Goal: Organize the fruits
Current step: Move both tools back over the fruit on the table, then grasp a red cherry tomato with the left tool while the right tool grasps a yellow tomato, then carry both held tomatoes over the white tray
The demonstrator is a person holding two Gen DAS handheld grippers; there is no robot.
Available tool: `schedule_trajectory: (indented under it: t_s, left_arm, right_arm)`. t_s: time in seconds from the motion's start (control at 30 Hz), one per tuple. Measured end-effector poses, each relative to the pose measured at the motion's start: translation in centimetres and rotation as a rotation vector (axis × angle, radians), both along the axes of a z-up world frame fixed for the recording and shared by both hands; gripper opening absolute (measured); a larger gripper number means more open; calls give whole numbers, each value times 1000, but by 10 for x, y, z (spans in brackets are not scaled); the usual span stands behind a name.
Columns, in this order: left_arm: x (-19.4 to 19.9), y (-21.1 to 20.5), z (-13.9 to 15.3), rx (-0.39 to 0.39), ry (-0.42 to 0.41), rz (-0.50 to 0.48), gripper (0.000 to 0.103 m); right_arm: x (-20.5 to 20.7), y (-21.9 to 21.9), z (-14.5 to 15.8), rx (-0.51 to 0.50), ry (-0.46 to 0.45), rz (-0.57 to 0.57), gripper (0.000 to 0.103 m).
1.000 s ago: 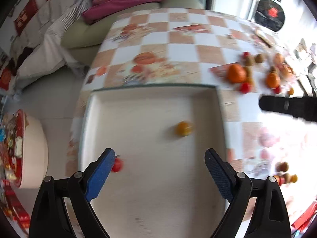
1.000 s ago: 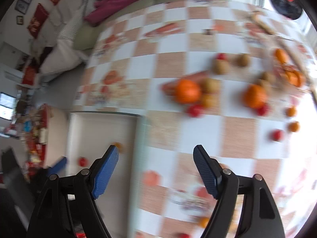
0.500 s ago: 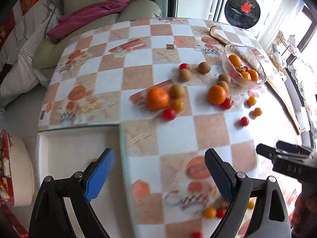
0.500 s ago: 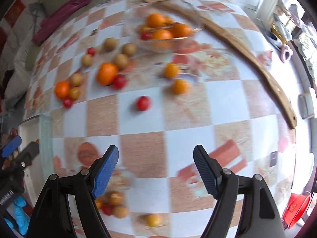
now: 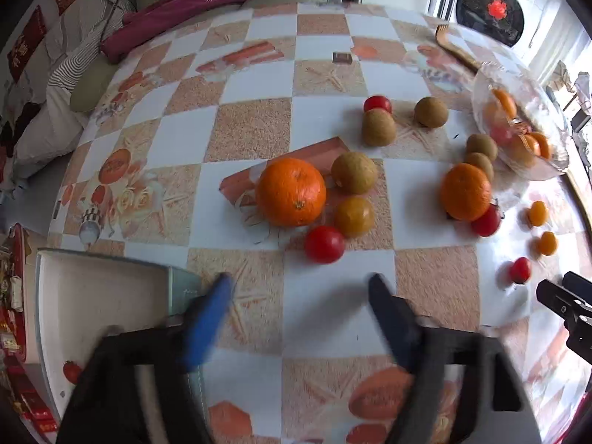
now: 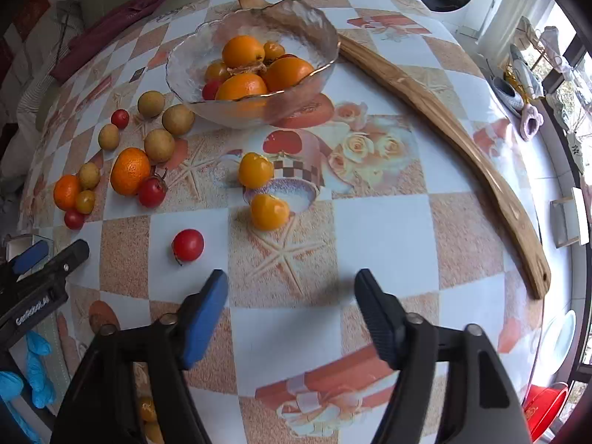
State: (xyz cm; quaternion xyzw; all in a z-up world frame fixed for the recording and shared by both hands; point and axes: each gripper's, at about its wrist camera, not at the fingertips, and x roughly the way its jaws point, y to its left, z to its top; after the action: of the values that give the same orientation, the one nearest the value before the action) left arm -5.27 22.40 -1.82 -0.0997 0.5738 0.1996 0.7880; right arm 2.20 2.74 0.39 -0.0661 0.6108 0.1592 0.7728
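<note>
Both grippers, left [image 5: 299, 288] and right [image 6: 290, 285], wide open, empty. Fruit scattered on table, some in bowl [image 6: 322, 26]. Reaching stage; next probably left closes on tomato [image 5: 324, 244], moves it to tray [image 5: 92, 296].

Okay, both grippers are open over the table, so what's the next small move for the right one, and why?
Probably ease the right gripper forward and a little left so its fingers straddle the lone red tomato. It holds nothing, and that tomato is the nearest loose fruit, standing apart from the others, so the fingers should close on it without bumping neighbours.
</note>
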Motion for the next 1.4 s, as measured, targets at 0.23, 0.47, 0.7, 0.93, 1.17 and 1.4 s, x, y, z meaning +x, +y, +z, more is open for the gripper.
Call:
schedule_trajectory:
  t_s: [0.23, 0.47, 0.7, 0.93, 1.17, 1.4]
  left_arm:
    - [16, 2, -1, -1, -30, 31, 70]
    - [23, -4, 1, -16, -51, 26, 40]
    - [14, -6, 6, -81, -75, -1, 23]
    - [-8, -8, 25, -97, -97, -38, 23]
    - [-32, -11, 42, -102, -112, -54, 23]
    - [-60, -5, 57, -112, -132, -32, 23]
  right_arm:
    - [15, 15, 0, 3, -31, 20, 63]
    - [21, 27, 0, -20, -59, 26, 35]
    - [22, 22, 0, 48, -24, 5, 23]
    - [5, 9, 9, 122, 3, -11, 23]
    - [-18, 7, 21, 146, 27, -6, 23]
    - [-37, 17, 32, 150, 32, 18, 23]
